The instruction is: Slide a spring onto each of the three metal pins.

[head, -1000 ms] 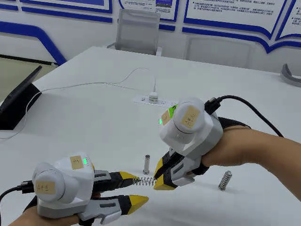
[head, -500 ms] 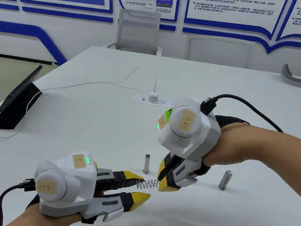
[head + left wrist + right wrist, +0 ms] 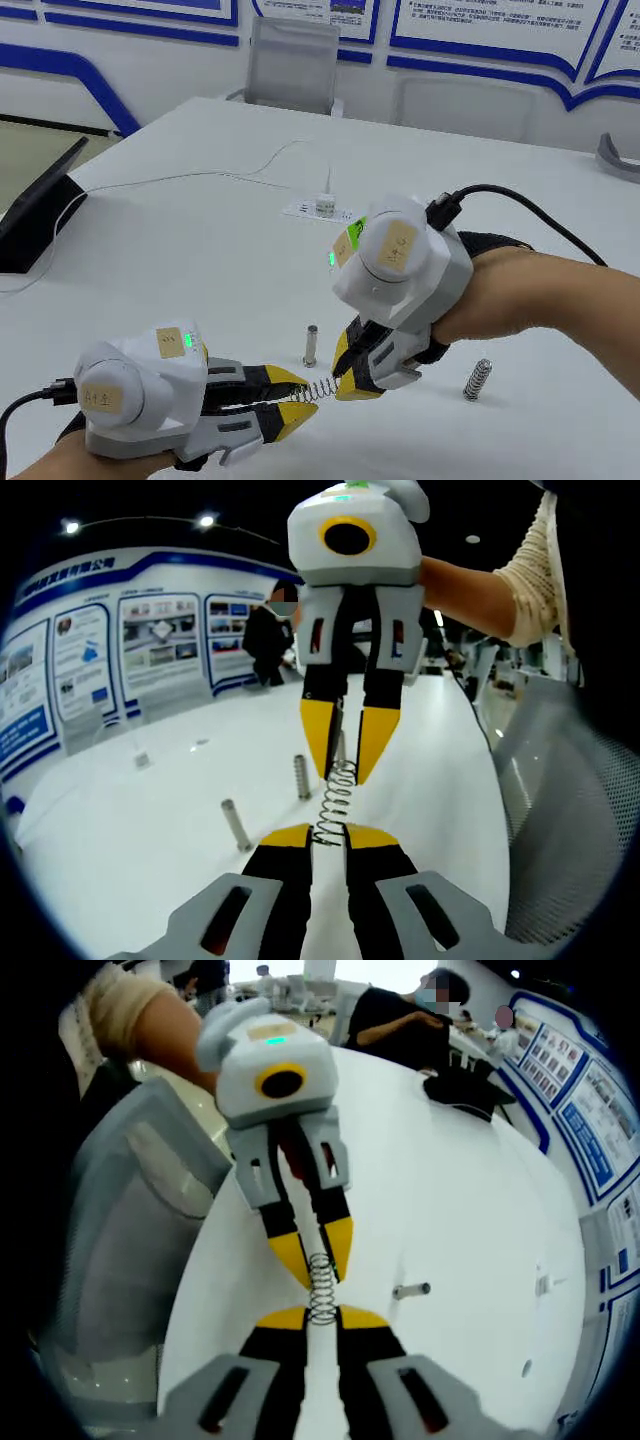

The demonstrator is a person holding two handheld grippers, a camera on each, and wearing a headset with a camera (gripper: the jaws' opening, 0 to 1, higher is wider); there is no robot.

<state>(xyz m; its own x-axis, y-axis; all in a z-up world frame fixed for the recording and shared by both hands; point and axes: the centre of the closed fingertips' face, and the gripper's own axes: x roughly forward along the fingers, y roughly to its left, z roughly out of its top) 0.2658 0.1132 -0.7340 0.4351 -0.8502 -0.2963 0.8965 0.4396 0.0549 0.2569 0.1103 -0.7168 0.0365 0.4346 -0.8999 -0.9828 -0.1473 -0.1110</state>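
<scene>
Spring (image 3: 318,389) hangs by the table's near edge, one end pinched in my left gripper (image 3: 300,394), the other in my right gripper (image 3: 348,378). Threading looks not yet begun; next I must line it up over the upright pin (image 3: 311,346).

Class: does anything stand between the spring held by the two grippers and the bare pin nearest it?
Nothing visible does. The spring, held at its ends by the left gripper and the right gripper, hangs just in front of the pin, with only bare table between them.
</scene>
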